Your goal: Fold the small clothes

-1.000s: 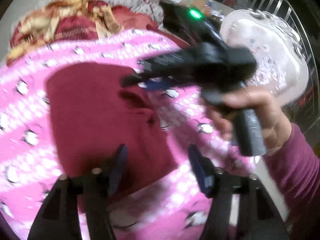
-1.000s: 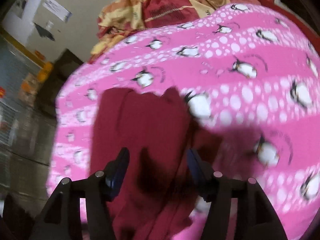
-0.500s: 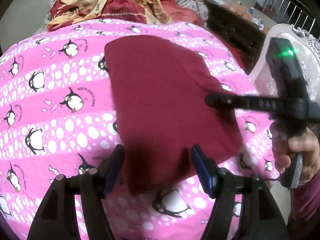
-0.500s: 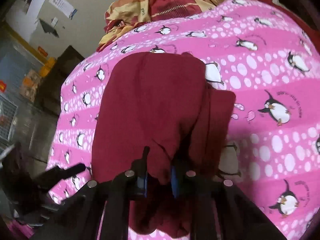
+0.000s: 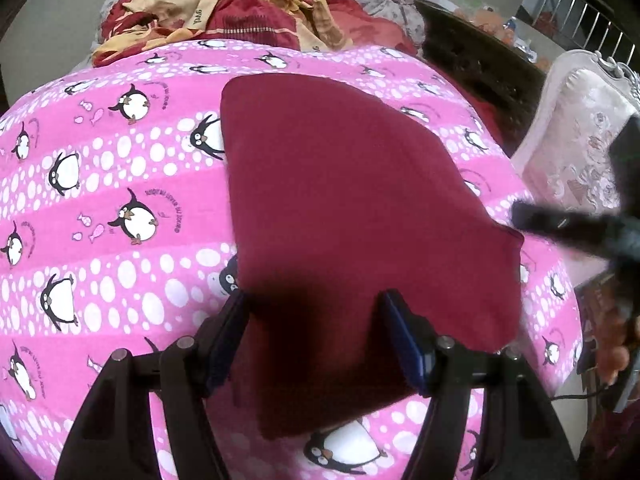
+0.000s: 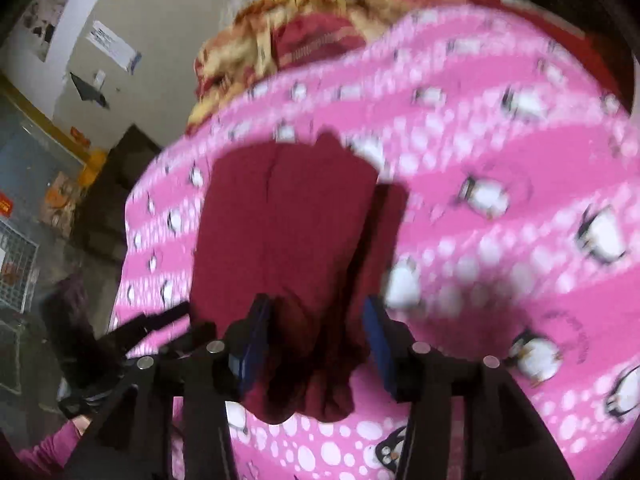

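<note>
A dark red garment [image 5: 352,208] lies folded flat on a pink penguin blanket [image 5: 100,200]. My left gripper [image 5: 316,312] is open above its near edge, fingers apart and holding nothing. My right gripper [image 6: 316,320] is open over the garment's [image 6: 288,224] bunched near end, blurred by motion. It also shows in the left wrist view [image 5: 568,228] as a dark blur by the garment's right corner. The left gripper shows at the lower left of the right wrist view [image 6: 148,328].
Crumpled red and yellow bedding [image 5: 224,12] lies at the far end of the bed. A white upholstered chair [image 5: 576,148] stands to the right. Dark furniture [image 6: 116,184] and a wall lie off the bed's left side.
My right gripper, shut on the garment's edge half a second ago, has opened and let it go. The garment has settled flat. My left gripper stays open.
</note>
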`<state>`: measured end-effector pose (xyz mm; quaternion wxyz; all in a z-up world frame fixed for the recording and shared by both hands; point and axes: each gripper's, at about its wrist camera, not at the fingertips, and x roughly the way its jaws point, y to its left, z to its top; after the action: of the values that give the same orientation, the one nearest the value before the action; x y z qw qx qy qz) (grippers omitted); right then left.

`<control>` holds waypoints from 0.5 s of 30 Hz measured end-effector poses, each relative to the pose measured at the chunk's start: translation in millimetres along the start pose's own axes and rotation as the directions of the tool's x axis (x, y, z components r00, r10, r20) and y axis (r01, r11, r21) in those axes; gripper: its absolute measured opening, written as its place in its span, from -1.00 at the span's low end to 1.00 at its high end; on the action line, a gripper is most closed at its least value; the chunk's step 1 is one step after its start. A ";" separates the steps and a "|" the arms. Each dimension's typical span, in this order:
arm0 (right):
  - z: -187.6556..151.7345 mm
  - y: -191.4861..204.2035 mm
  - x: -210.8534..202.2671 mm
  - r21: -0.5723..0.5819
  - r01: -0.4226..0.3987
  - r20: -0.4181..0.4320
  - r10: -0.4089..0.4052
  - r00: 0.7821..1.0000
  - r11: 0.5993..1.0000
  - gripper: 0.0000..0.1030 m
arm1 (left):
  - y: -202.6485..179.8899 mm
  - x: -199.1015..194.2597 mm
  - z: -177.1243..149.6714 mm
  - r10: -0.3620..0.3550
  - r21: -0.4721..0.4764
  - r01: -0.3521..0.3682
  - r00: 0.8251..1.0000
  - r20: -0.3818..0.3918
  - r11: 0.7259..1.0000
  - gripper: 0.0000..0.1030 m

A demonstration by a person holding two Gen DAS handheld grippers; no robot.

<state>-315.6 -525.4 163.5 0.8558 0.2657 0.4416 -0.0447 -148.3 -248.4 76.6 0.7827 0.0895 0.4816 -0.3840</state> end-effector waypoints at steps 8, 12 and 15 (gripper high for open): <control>7.7 54.0 46.2 -0.231 0.078 -0.025 -0.086 0.996 0.970 0.03 | -1.1 8.7 2.0 0.022 -0.002 -0.022 1.000 0.000 1.000 0.41; 4.8 35.4 80.8 -0.247 0.205 -0.066 -0.228 0.971 0.947 -0.01 | -2.7 13.0 1.5 0.028 0.007 -0.028 1.000 -0.009 1.000 0.43; 4.1 16.7 90.5 -0.180 0.182 -0.086 -0.200 0.976 0.967 0.06 | -4.8 18.5 0.5 0.033 0.008 -0.033 0.999 -0.022 0.999 0.43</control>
<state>-252.5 -498.8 101.8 0.8430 0.1495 0.5112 -0.0752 -146.7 -261.4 62.8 0.7831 0.1045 0.4874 -0.3719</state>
